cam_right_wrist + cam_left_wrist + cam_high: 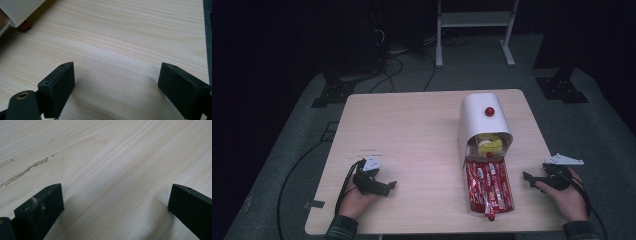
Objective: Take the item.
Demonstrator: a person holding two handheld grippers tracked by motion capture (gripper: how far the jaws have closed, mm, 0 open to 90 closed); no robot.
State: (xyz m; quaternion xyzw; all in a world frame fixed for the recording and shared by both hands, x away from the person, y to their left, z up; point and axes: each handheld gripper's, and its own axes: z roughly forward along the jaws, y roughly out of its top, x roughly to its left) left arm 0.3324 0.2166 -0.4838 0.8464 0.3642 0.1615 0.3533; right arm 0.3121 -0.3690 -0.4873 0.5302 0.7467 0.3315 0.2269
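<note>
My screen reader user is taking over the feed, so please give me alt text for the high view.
A light wooden table holds a white box with a red knob, its drawer pulled toward the person and packed with red packets; something yellow sits inside the box. A hand rests near each front corner, the left gripper and right gripper both pointing inward, holding nothing.

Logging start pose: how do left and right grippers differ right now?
The left gripper rests well left of the white drawer box, pointing right; the right gripper rests beside the box's open drawer of red packets, pointing left. The red knob shows in the right gripper view; bare wooden table in the left. Both open, empty.
</note>
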